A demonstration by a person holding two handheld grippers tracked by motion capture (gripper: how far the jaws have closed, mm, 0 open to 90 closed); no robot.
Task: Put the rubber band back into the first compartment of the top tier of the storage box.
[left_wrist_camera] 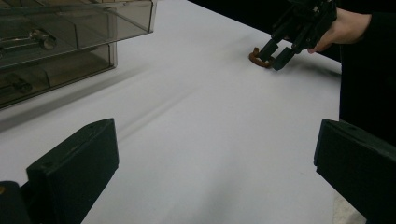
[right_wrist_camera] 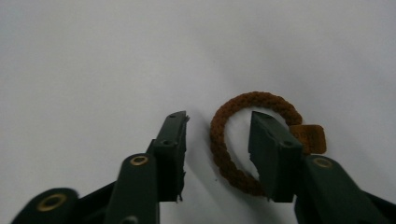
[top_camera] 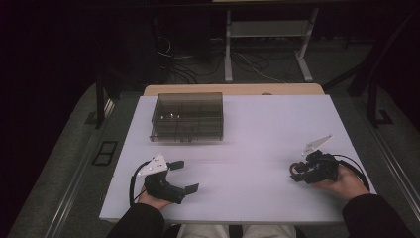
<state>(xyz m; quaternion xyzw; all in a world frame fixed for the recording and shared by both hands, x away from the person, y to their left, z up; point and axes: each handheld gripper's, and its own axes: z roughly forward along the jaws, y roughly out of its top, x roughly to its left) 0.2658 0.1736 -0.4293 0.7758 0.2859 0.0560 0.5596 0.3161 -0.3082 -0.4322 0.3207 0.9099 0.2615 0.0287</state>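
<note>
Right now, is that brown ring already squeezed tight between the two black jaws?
No: the right gripper stands open, one jaw inside the brown ring, one outside it.

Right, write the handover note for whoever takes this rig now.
Left tool: open, holding nothing, low over the near left of the white table.
Right tool: open, down at the brown braided ring on the near right; one jaw outside the ring, one inside it, not yet closed.
Smoky clear compartment box: far left, small items inside.
Done: right tool placed at the ring.
Left: probably close on the ring and lift; destination not given.
</note>
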